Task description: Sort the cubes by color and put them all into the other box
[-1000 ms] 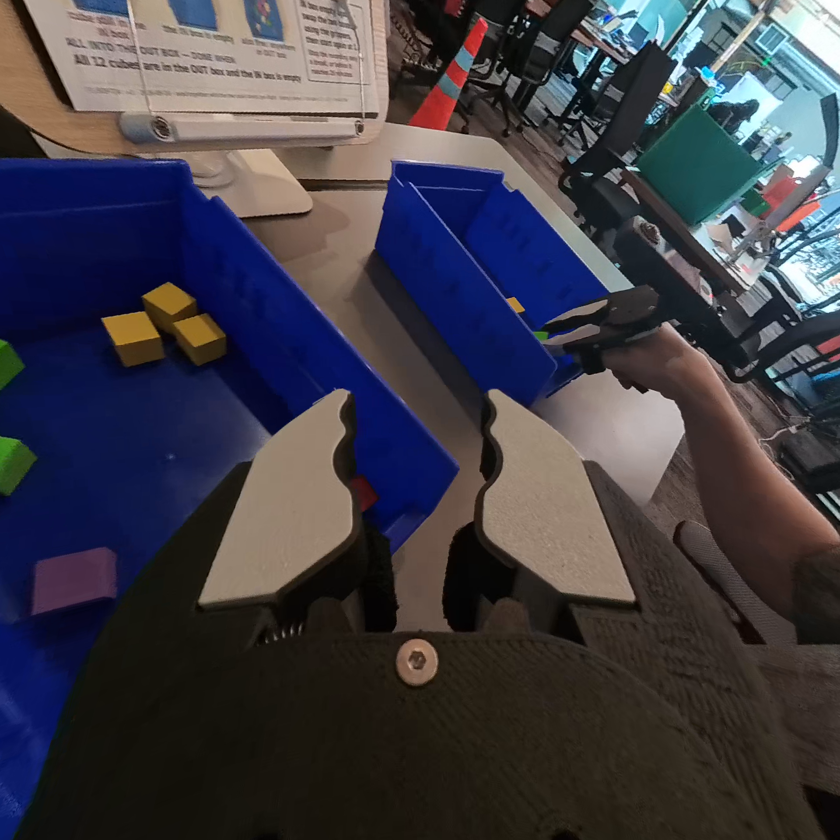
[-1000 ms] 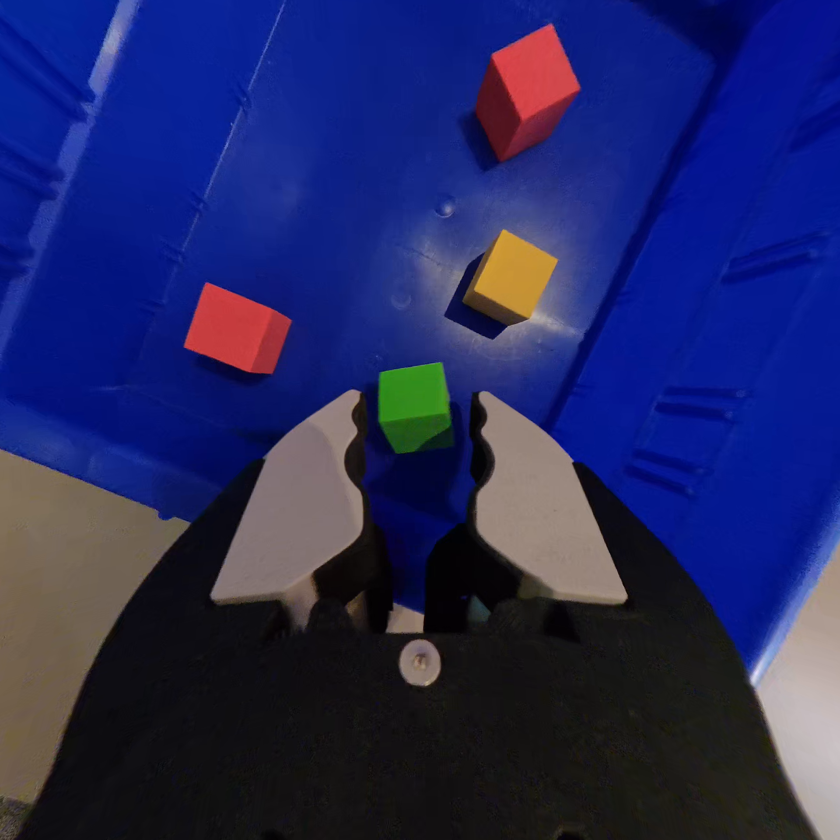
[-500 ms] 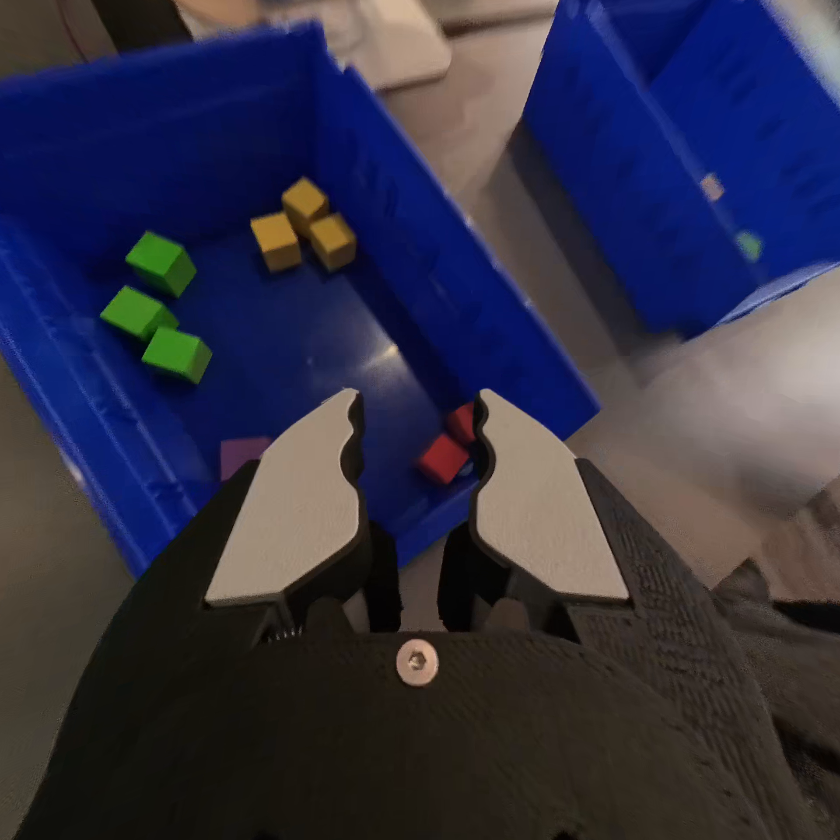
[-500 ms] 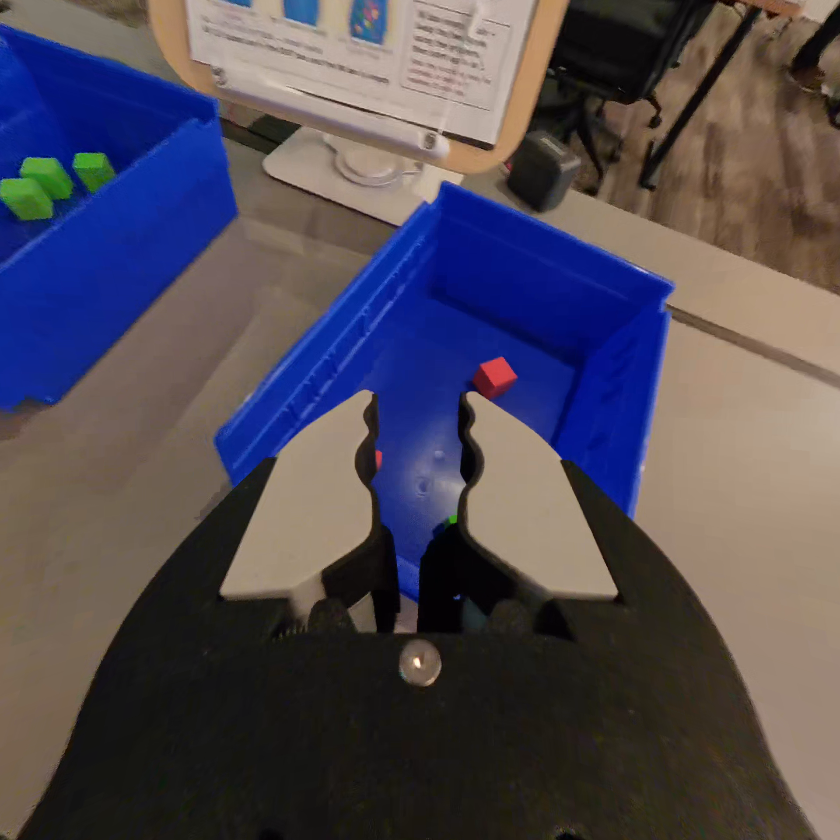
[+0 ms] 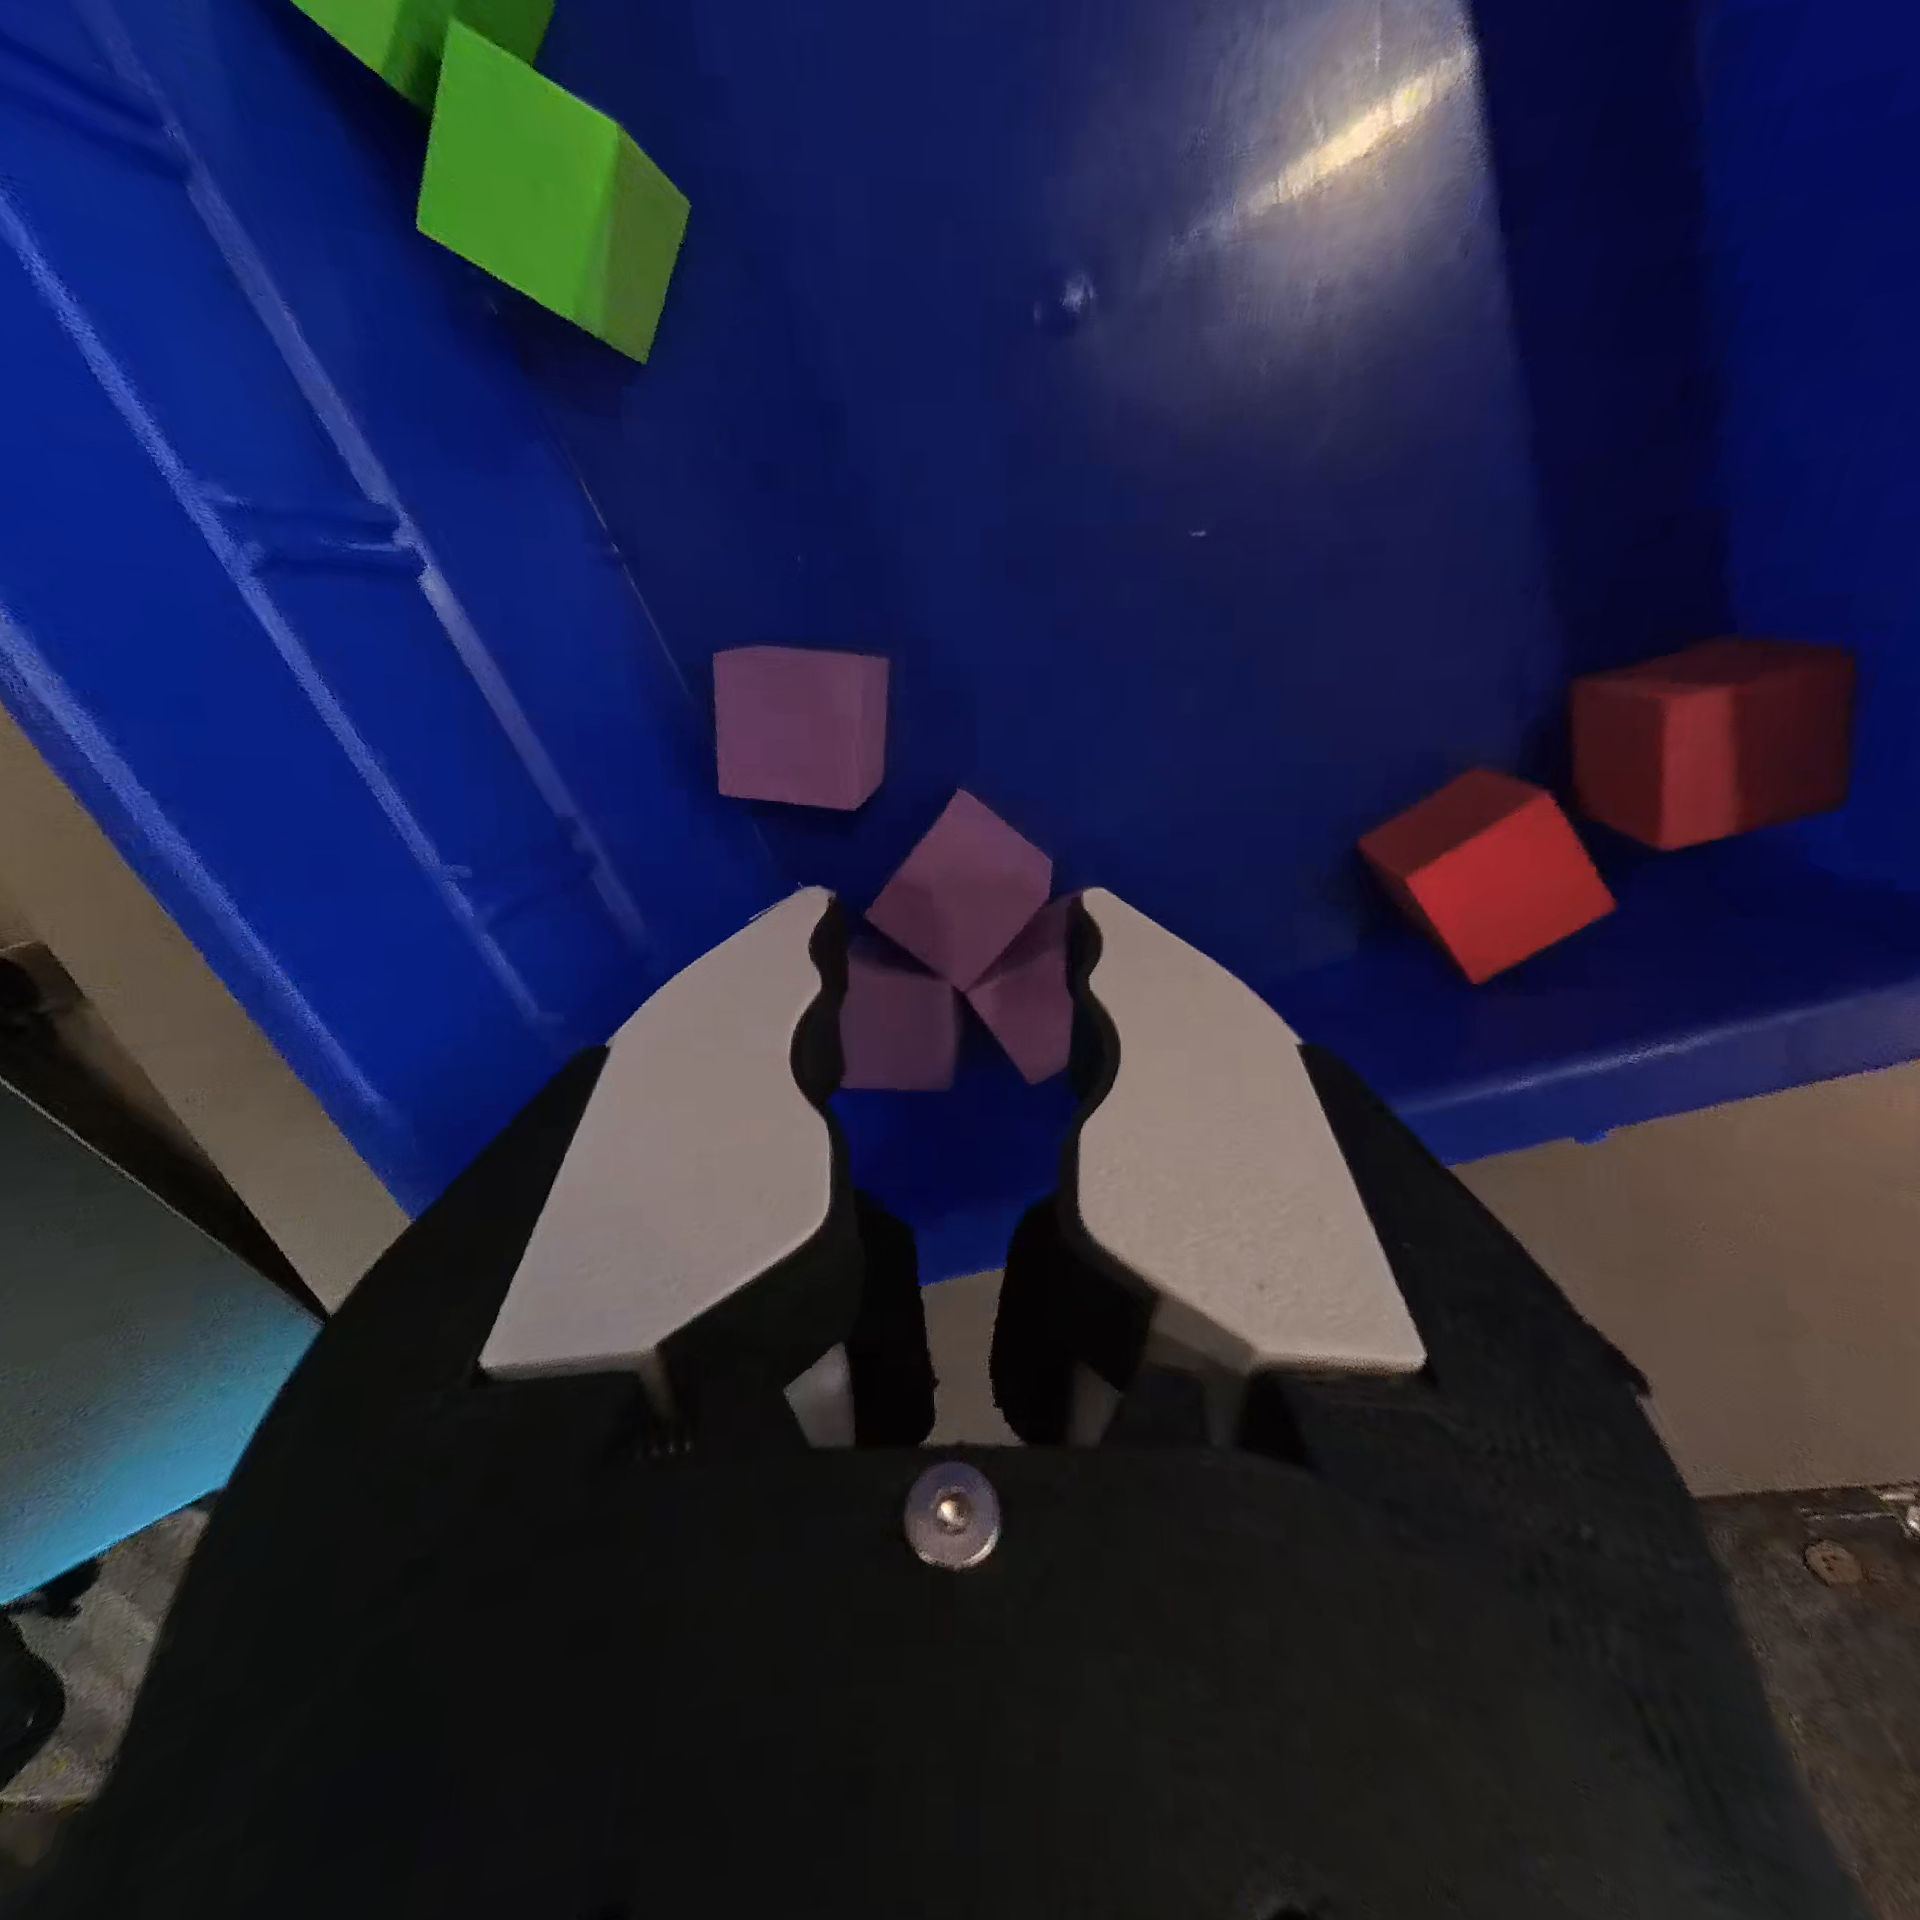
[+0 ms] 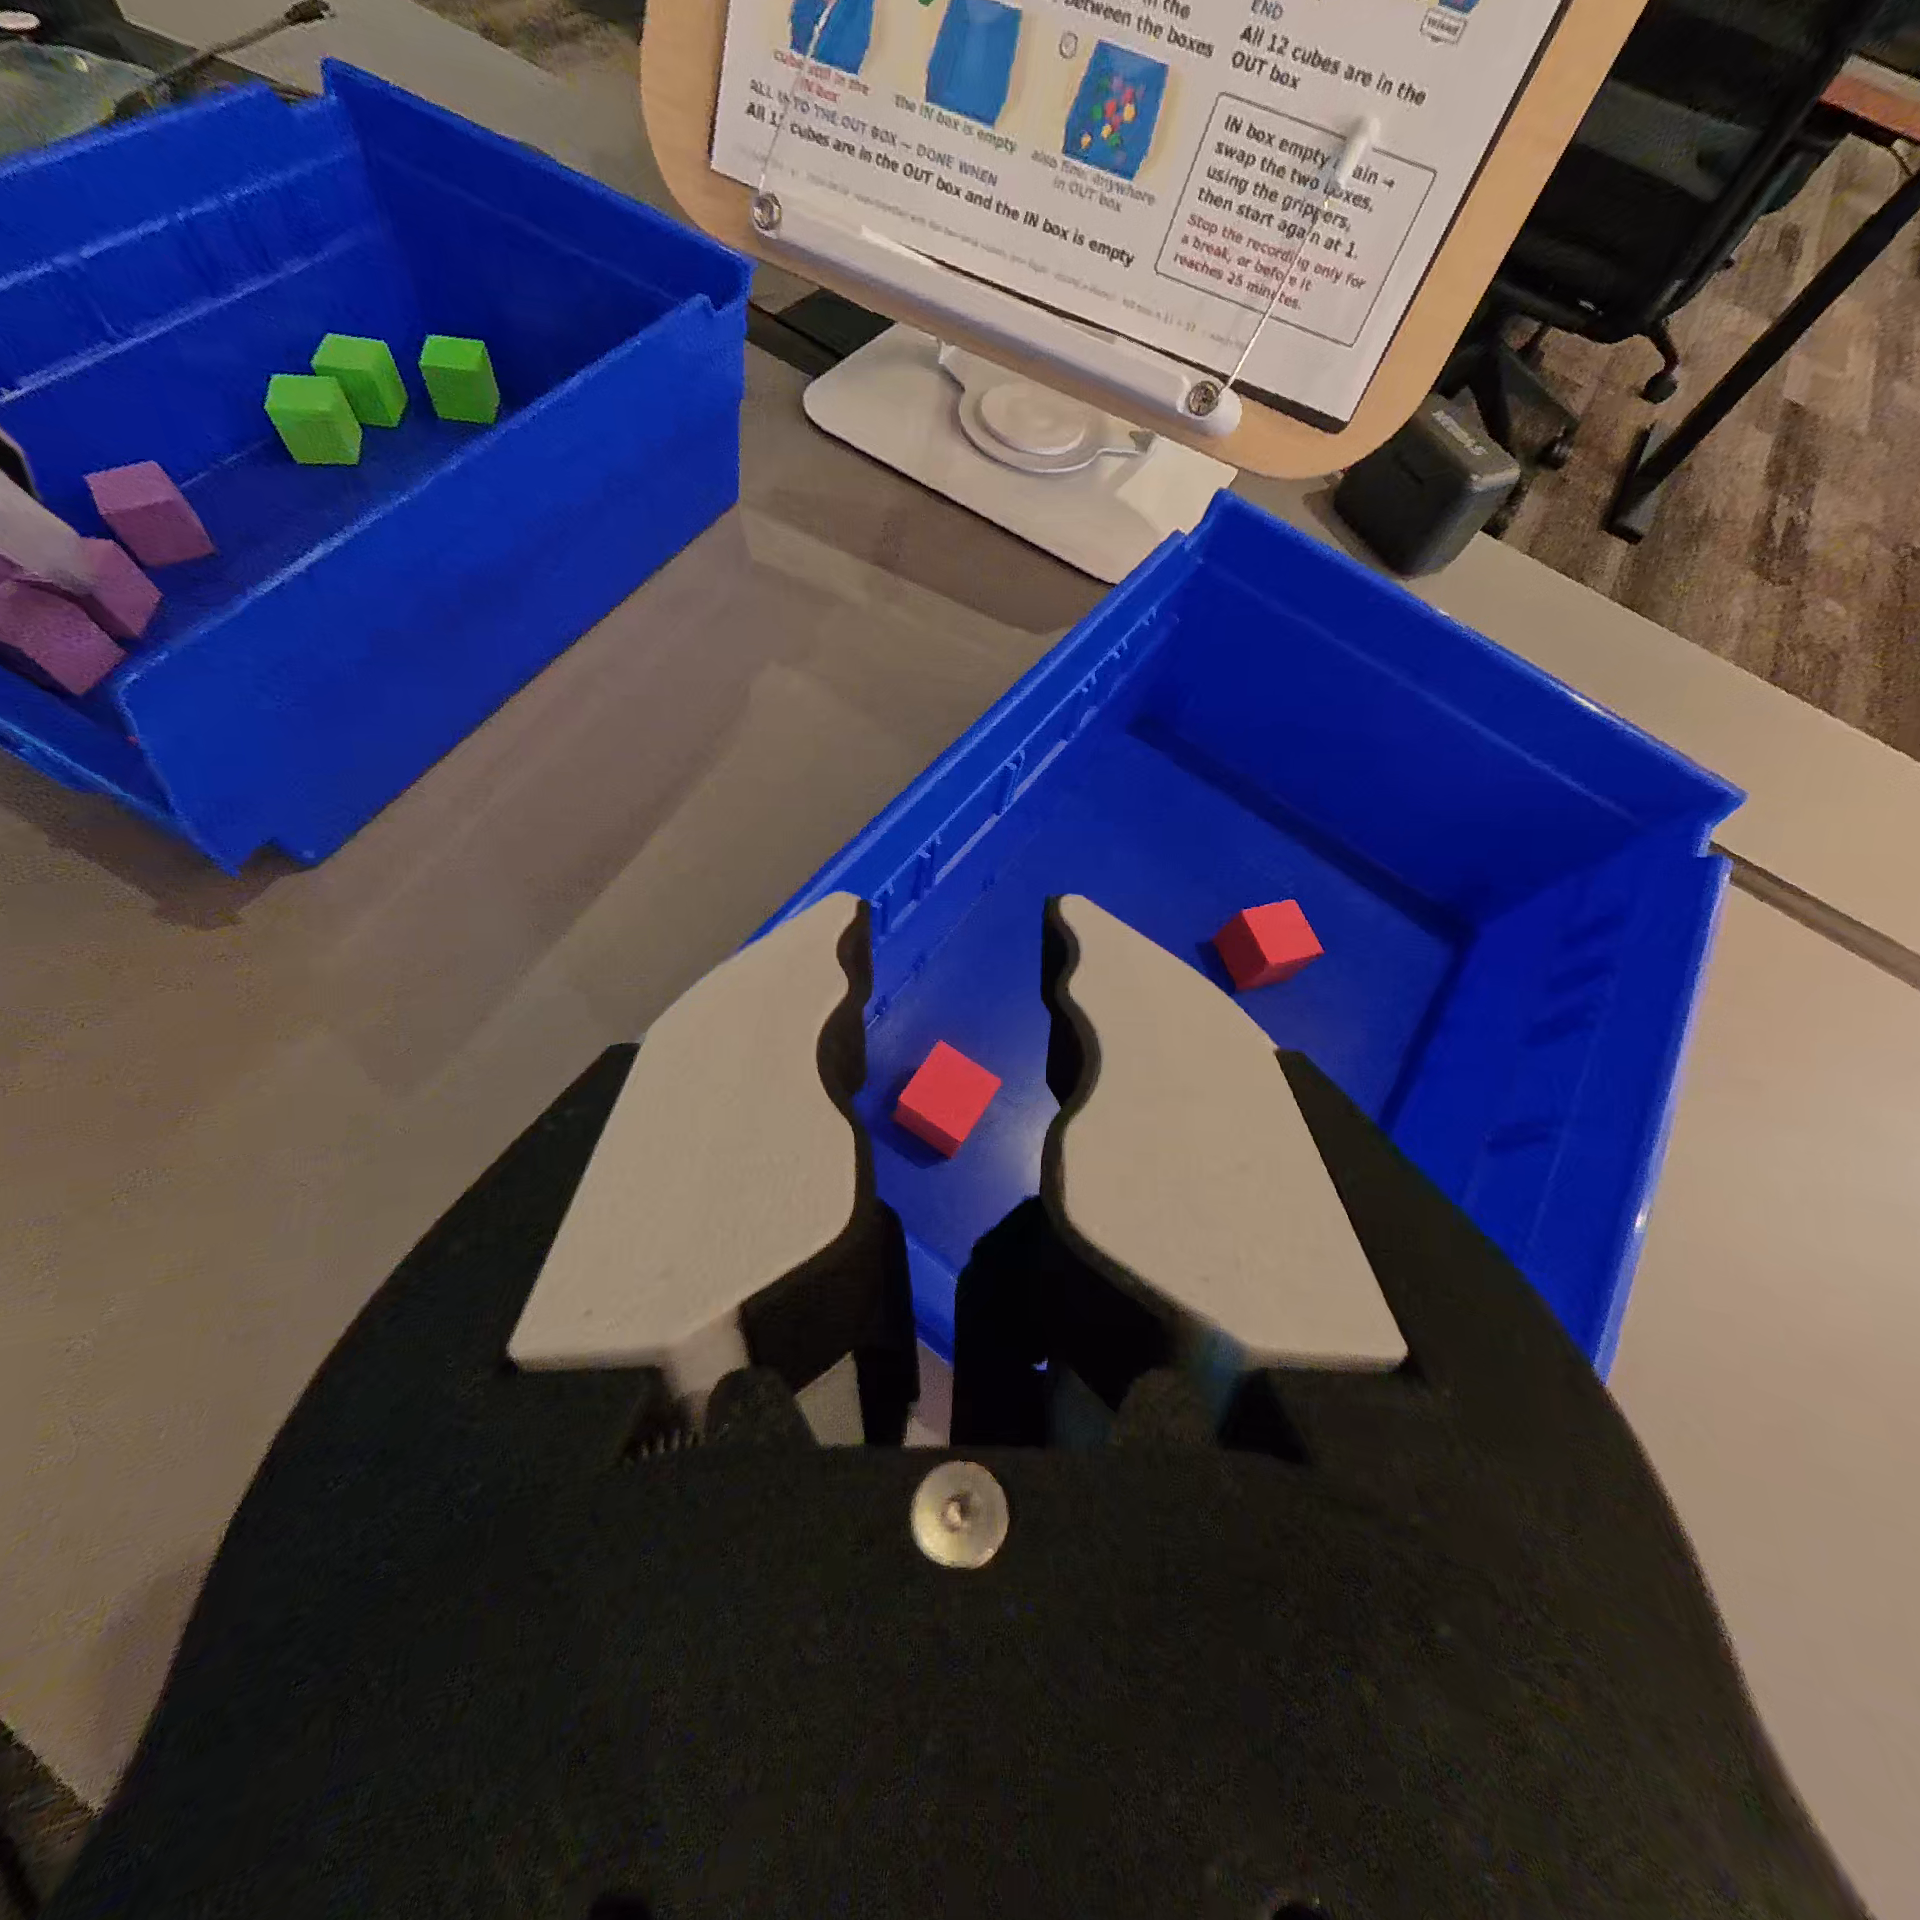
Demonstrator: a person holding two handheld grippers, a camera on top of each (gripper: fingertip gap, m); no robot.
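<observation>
In the left wrist view my left gripper is low inside a blue bin. A purple cube sits corner-on between the fingertips on the bin floor, and both pads touch it. A second purple cube lies just beyond. The right wrist view shows this bin at the left with purple cubes and a pale finger of the left gripper. My right gripper hangs open and empty above the near end of a second blue bin. A red cube shows through its gap on the floor below.
The left bin also holds two red cubes and green cubes, which also show in the right wrist view. Another red cube lies in the right bin. A sign on a white stand is behind the bins on the grey table.
My left gripper dropped from above the left bin down onto the purple cubes and narrowed around one. My right gripper rose out of the right bin, leaving the green cube behind, and its jaws narrowed.
</observation>
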